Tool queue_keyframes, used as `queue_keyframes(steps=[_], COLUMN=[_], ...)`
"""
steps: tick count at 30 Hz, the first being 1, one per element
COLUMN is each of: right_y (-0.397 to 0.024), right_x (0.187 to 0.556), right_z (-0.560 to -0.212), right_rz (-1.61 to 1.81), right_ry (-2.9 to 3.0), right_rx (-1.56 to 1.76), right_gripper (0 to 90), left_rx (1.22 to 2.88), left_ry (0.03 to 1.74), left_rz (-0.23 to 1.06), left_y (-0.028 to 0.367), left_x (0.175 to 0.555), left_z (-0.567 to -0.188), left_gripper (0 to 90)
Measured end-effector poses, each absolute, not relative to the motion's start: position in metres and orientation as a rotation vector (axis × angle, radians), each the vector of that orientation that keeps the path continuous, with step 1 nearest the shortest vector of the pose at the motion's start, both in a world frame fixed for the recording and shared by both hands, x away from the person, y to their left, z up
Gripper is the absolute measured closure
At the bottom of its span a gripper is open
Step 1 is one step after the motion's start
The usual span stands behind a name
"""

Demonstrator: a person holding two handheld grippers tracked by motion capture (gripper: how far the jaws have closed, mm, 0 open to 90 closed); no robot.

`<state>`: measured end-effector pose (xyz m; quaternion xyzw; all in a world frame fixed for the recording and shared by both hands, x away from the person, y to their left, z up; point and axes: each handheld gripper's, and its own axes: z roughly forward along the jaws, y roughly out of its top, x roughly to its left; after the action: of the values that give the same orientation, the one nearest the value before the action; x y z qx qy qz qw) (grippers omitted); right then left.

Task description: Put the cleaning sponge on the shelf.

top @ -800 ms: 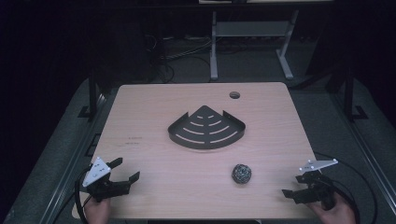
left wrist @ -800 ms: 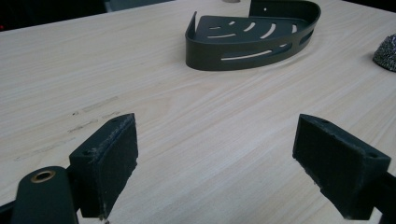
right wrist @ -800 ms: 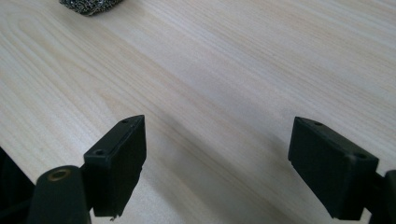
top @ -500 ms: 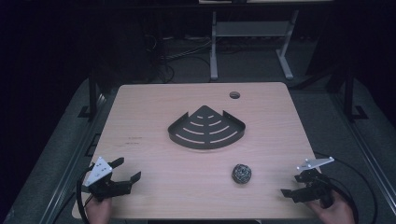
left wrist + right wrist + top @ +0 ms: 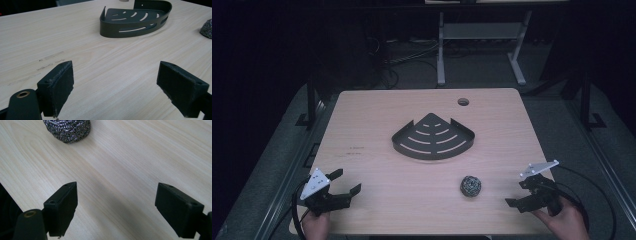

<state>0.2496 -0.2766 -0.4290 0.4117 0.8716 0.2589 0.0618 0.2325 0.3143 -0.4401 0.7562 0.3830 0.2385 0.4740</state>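
Note:
A dark fan-shaped slotted rack [image 5: 433, 137] lies at the middle of the wooden table [image 5: 372, 120]. A steel wool ball [image 5: 470, 186] rests in front of it, to the right. My left gripper [image 5: 345, 181] hovers at the near left corner, open, nothing between its pads. My right gripper [image 5: 517, 193] is at the near right, open, pointing left at the ball with a gap between them. In the left gripper view the open left gripper [image 5: 115, 87] faces the rack [image 5: 135, 20], and the ball [image 5: 207, 28] is at the right edge. In the right gripper view the ball [image 5: 67, 130] lies beyond the open right gripper [image 5: 116, 207].
A round cable hole [image 5: 463, 102] sits near the table's far edge. Behind the table stands a metal frame [image 5: 479, 45] on a dark floor. Cables trail from both grippers off the near edge. Bare wood surrounds the rack.
My right gripper has crept a little to the left, toward the steel wool ball. The left gripper has barely shifted. Both stay open.

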Motion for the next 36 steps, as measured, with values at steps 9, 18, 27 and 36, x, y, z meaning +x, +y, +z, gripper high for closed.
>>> queue_keyframes(steps=[9, 18, 27, 36], right_y=[-0.267, -0.255, -0.239, -0.229], right_x=[0.256, 0.261, 0.266, 0.270], right_z=[-0.424, -0.420, -0.422, -0.422], right_rz=[0.773, 0.758, 0.731, 0.708], right_ry=[2.670, 2.701, 2.754, 2.783], right_rx=[1.202, 1.154, 1.100, 1.065], right_gripper=[17.7, 17.7, 17.1, 16.2], left_rx=[1.858, 1.852, 1.853, 1.853], left_ry=[0.930, 0.929, 0.925, 0.923], left_rz=[0.587, 0.586, 0.588, 0.587], left_y=[0.313, 0.313, 0.313, 0.313], left_x=[0.233, 0.232, 0.232, 0.232], left_z=[-0.440, -0.439, -0.439, -0.439], left_gripper=[13.5, 13.5, 13.5, 13.5])
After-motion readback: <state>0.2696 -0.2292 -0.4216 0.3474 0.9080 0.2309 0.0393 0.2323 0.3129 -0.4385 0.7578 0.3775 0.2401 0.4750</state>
